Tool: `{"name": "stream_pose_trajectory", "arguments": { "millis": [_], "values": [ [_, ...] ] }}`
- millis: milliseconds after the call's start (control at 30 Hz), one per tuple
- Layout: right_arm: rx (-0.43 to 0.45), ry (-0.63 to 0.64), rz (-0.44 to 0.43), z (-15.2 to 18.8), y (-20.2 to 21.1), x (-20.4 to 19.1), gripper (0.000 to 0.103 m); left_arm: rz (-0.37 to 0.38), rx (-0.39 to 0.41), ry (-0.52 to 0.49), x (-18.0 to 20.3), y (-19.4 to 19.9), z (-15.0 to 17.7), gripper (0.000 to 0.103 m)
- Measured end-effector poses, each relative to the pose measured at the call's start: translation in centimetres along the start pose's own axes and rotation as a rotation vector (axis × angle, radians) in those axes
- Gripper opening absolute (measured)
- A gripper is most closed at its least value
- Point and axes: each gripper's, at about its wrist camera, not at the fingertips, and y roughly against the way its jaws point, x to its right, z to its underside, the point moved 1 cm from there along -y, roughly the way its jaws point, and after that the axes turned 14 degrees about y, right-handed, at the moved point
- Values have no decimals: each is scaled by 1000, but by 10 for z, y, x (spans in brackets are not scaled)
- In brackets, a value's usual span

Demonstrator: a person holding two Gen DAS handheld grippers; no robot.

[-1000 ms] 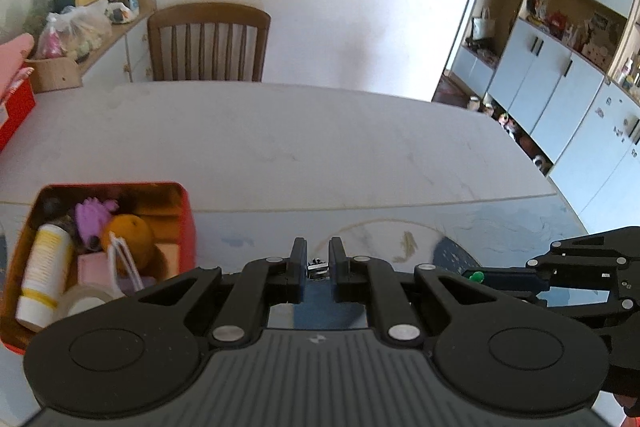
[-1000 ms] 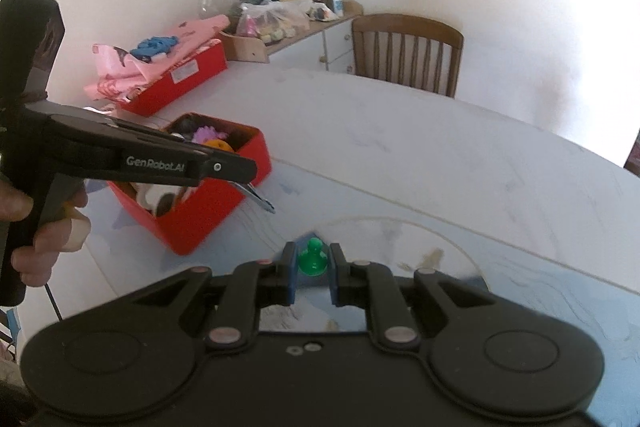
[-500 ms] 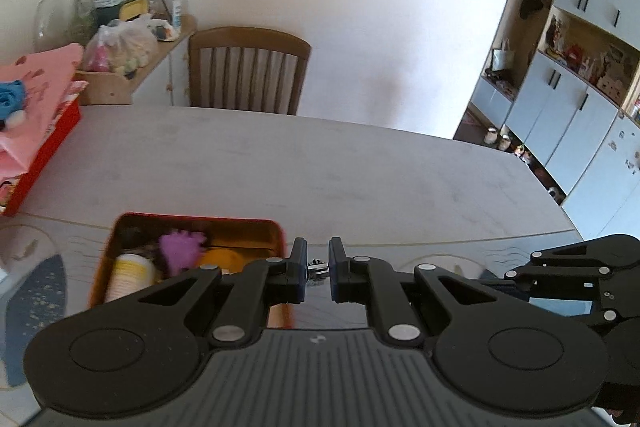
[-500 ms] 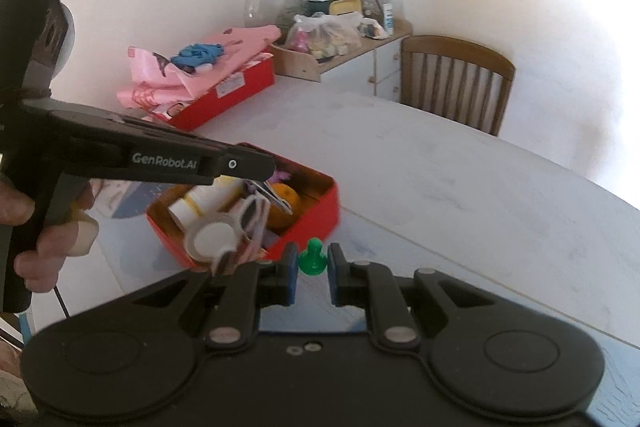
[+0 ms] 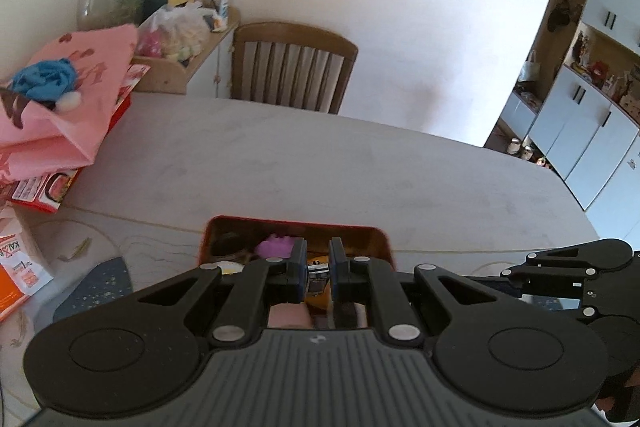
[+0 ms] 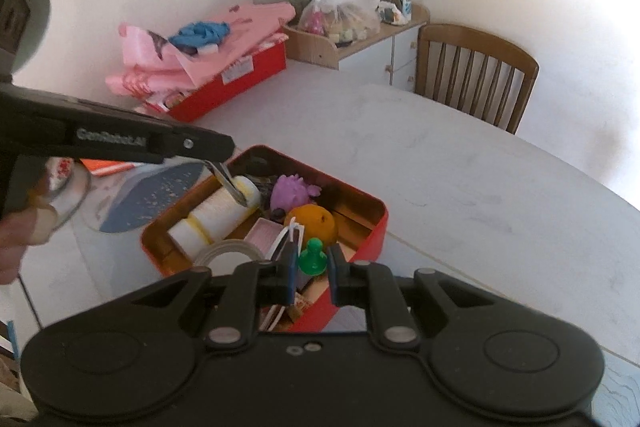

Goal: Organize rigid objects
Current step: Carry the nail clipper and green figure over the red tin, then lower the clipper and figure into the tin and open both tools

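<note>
In the left wrist view, the black left gripper hides most of the red rectangular metal tin at lower centre; only the tin's far rim and a purple knobbly toy show above the fingers. Its jaws are pressed nearly together on a small silvery metal object, too small and shadowed to identify. In the right wrist view, the black right gripper covers the tin's near corner. Its jaws, a narrow gap apart, clamp a small green plastic pawn-shaped piece, upright between the fingertips, above the tin's near end beside an orange fruit.
</note>
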Motion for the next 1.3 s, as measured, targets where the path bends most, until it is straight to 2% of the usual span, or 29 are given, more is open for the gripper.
{"name": "stream_pose_trajectory", "arguments": {
  "millis": [267,600,900,1100,1300],
  "values": [
    [-87,31,38,-5,-47,-11,14,5,-66,19,-27,-37,0,11],
    [-140,35,53,0,-71,-14,14,7,-111,-29,-38,-72,9,11],
    [-152,21,33,3,-74,-15,17,27,-147,-59,-40,-70,22,11],
    [-137,1,14,6,-64,-16,19,0,-209,-59,-46,-76,36,11],
    [-118,-47,-13,12,-48,-17,21,-4,-219,-59,-45,-72,39,11]
  ]
}}
